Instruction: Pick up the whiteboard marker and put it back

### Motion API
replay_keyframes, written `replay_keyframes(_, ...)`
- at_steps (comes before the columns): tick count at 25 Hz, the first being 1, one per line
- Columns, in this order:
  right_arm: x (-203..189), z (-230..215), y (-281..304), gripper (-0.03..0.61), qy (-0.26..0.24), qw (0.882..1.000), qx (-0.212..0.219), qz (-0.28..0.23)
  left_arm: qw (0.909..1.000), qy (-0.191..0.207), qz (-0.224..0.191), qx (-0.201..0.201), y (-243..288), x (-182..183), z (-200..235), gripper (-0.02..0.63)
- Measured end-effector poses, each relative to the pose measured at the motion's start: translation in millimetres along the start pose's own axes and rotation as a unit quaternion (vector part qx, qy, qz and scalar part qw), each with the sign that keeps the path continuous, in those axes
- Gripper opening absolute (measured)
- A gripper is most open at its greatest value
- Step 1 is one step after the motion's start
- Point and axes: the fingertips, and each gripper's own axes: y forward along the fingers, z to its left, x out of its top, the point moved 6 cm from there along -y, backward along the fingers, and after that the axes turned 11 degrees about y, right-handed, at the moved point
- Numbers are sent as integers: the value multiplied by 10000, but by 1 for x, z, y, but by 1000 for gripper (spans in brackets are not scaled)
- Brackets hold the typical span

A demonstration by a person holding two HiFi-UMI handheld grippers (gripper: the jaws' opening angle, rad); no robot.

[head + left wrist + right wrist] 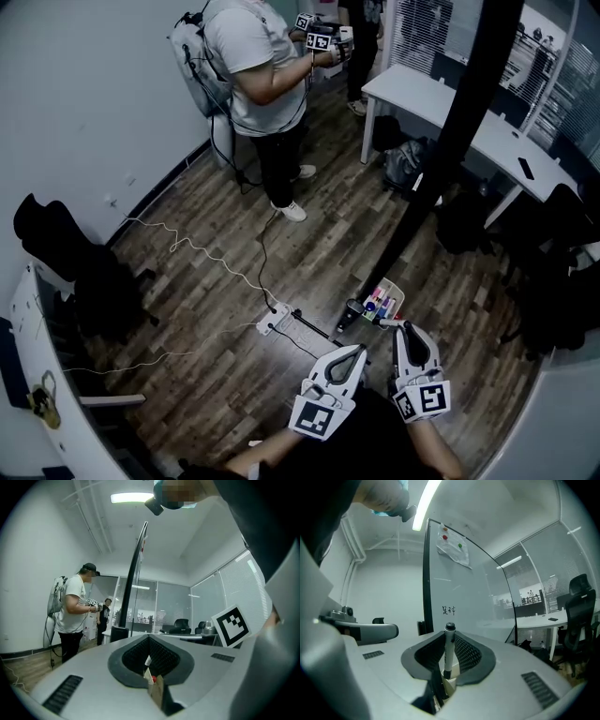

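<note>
In the right gripper view a white whiteboard marker (449,657) with a black cap stands upright between the jaws of my right gripper (448,641), which is shut on it. The whiteboard (464,588) rises just beyond it, with small writing and a pinned paper near its top. In the head view the right gripper (409,336) sits just below a small tray (395,302) of coloured markers at the foot of the board (459,131), seen edge-on. My left gripper (354,352) hovers beside it to the left, jaws together with nothing held (149,641).
Another person (258,75) stands at the far side of the room holding grippers. A white desk (469,122) stands at the back right with bags under it. Cables and a power strip (272,323) lie on the wood floor. Black chairs (89,277) stand left.
</note>
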Motion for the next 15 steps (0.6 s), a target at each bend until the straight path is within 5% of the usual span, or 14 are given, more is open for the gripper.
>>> replay_keyframes(15,-26,-13,36,75,-282,9983,263,430,9992,39,153,359,13,-9,12,8)
